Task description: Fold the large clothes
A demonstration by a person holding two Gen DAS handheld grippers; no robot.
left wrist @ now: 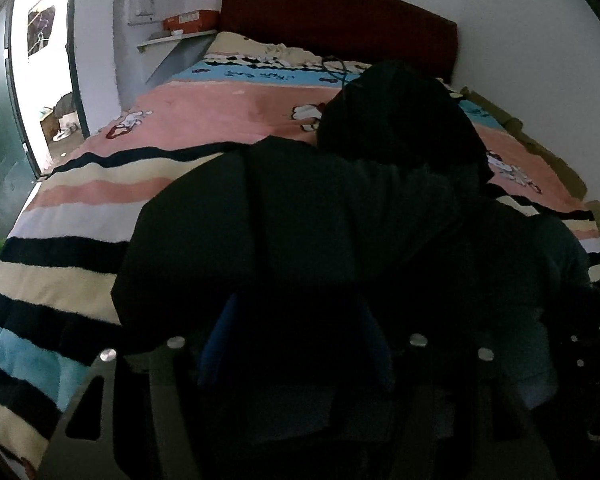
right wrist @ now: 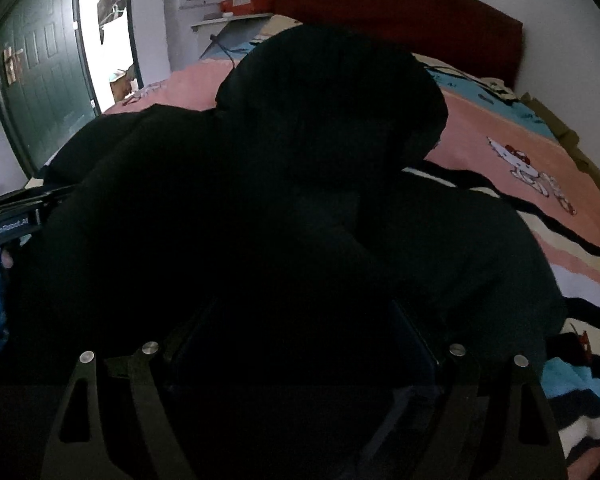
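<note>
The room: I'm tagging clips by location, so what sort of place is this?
A bedroom, most likely: a bed with a striped cartoon blanket, a dark red headboard against the wall, and a green door to one side.

Both wrist views sit low and close behind the black garment, facing the far headboard; they share the striped bed.
</note>
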